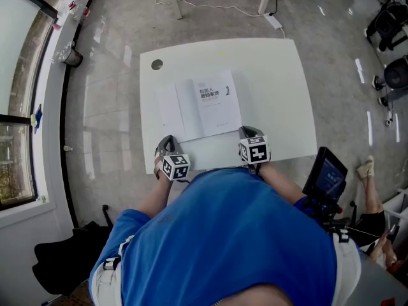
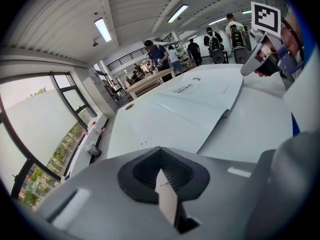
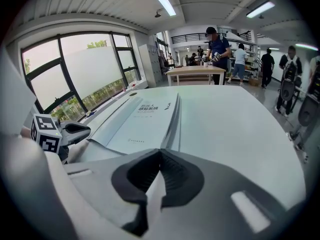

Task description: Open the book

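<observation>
Your left hand-held gripper (image 1: 167,141) and right hand-held gripper (image 1: 249,133) are hanging closed and empty over the counter's (image 1: 284,88) near edge, just beside the open book (image 1: 210,104).

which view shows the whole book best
Head view: the book lies whole in frame from above, cover folded open to the left. Both gripper views catch it low and foreshortened, near edge partly out of sight.
</observation>
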### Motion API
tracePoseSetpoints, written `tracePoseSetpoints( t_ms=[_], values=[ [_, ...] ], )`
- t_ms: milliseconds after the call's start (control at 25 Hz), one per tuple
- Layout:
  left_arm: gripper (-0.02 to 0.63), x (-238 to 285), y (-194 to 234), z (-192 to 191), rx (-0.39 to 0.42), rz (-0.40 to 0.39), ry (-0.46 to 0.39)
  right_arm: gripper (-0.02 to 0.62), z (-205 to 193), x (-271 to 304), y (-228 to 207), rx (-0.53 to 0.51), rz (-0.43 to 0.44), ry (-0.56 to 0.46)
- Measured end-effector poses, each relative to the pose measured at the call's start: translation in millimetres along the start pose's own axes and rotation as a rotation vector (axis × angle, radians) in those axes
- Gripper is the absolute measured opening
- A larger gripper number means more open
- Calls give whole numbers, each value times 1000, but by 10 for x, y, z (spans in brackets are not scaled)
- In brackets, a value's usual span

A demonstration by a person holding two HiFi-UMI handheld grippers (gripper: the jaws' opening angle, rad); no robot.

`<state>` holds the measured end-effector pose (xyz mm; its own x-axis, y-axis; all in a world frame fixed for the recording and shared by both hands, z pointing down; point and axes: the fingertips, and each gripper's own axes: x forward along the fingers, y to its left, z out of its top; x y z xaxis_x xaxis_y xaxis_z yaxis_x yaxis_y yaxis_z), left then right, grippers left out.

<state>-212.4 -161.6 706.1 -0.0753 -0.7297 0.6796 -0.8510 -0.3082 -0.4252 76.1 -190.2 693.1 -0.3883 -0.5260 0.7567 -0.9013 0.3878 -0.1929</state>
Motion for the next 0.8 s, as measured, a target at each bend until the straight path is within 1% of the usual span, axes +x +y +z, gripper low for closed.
tracePoseSetpoints(
  t_ms=[120,280,520,800],
  values=[
    [8,2,18,-3,-2,4,-3,5,52,-22,42,-18,5,-17],
    [8,-2,25,15,-5,6,-8,5,182,-78,168,-73,30,-52],
    [8,-51,19,74,-14,17,-19,3,438,-163,453,-155,101,-112],
    [8,-174,84,-11,-35,39,-20,3,627,-207,872,-247,188,-149]
  ],
)
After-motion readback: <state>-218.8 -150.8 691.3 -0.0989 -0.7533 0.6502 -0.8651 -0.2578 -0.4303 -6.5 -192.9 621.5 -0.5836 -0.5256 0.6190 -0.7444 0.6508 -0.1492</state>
